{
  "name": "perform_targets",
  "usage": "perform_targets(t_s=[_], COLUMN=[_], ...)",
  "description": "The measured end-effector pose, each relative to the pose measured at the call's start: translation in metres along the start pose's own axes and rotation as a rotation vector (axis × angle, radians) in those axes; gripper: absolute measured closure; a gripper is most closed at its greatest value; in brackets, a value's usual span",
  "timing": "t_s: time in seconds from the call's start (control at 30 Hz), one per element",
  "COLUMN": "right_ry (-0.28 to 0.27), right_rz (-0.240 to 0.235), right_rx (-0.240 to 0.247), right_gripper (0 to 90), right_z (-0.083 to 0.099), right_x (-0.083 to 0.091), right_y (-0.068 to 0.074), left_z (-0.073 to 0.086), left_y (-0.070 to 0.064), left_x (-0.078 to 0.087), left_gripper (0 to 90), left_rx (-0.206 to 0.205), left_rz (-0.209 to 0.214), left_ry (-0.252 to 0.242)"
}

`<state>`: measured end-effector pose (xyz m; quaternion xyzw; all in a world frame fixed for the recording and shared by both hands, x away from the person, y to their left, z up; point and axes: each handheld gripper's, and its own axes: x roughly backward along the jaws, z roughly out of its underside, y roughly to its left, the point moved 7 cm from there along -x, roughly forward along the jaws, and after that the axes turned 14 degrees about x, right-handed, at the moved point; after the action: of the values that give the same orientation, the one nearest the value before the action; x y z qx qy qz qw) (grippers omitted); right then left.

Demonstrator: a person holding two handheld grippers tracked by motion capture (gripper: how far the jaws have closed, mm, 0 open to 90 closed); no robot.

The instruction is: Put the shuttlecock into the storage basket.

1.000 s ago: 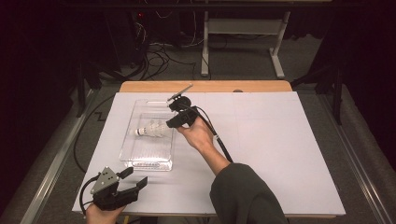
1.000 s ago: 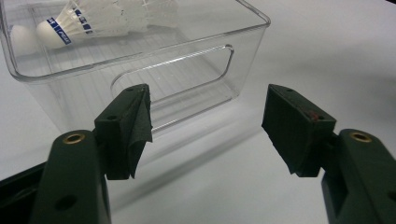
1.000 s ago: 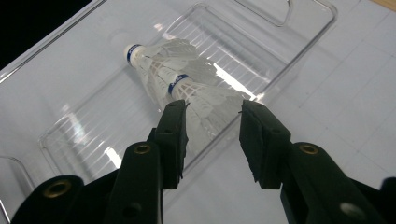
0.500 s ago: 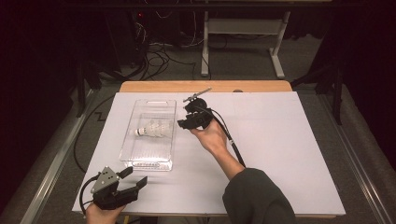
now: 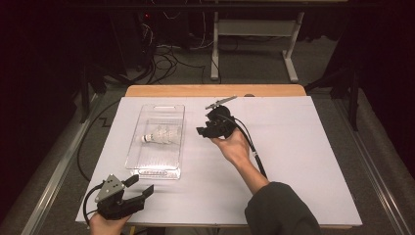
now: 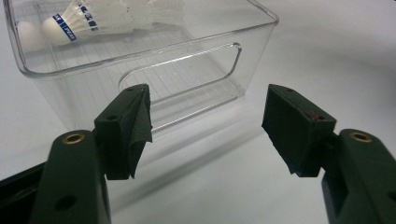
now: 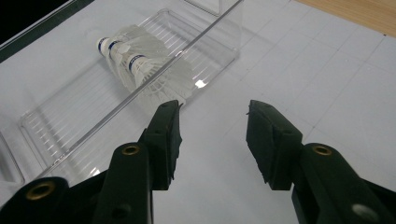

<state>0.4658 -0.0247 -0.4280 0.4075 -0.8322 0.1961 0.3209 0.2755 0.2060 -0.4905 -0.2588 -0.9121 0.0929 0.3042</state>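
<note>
While the shuttlecocks [image 5: 160, 135] are seen lying in the clear bin [image 5: 139, 159] on the tabletop [image 5: 303, 161], their long axis left to right, the right hand-held gripper [image 5: 201, 131] is held empty and wide just right of the bin, nearer to them. The left hand-held gripper [image 5: 139, 186], also wide and empty, is kept at the near edge.

One camera sits high up and looks down on the whole table [image 5: 293, 161]. Two more ride low on the grippers, close to the table. Each looks out between its own fingers, and past them both see the clear box [image 6: 196, 60] [image 7: 70, 126].
</note>
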Motion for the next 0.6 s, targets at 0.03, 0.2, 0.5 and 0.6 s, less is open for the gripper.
perform_targets(t_s=[0.03, 0.2, 0.5, 0.6], right_ry=[0.004, -0.004, -0.011, -0.015], right_rz=[0.001, 0.008, 0.025, 0.032], right_rx=[-0.008, -0.004, -0.022, -0.022], right_gripper=[55.2, 54.6, 53.1, 53.1], right_z=[0.002, 0.008, 0.019, 0.023], right_x=[0.001, 0.006, 0.016, 0.019], right_y=[-0.001, -0.003, -0.012, -0.014], left_z=[0.000, 0.000, 0.000, 0.000], left_y=[0.000, 0.000, 0.000, 0.000], left_x=[0.000, 0.000, 0.000, 0.000], left_gripper=[33.4, 33.4, 33.4, 33.4], left_rx=[0.000, 0.002, 0.001, 0.001], left_rz=[-0.001, 0.001, 0.001, 0.000], left_ry=[0.000, 0.001, 0.002, 0.002])
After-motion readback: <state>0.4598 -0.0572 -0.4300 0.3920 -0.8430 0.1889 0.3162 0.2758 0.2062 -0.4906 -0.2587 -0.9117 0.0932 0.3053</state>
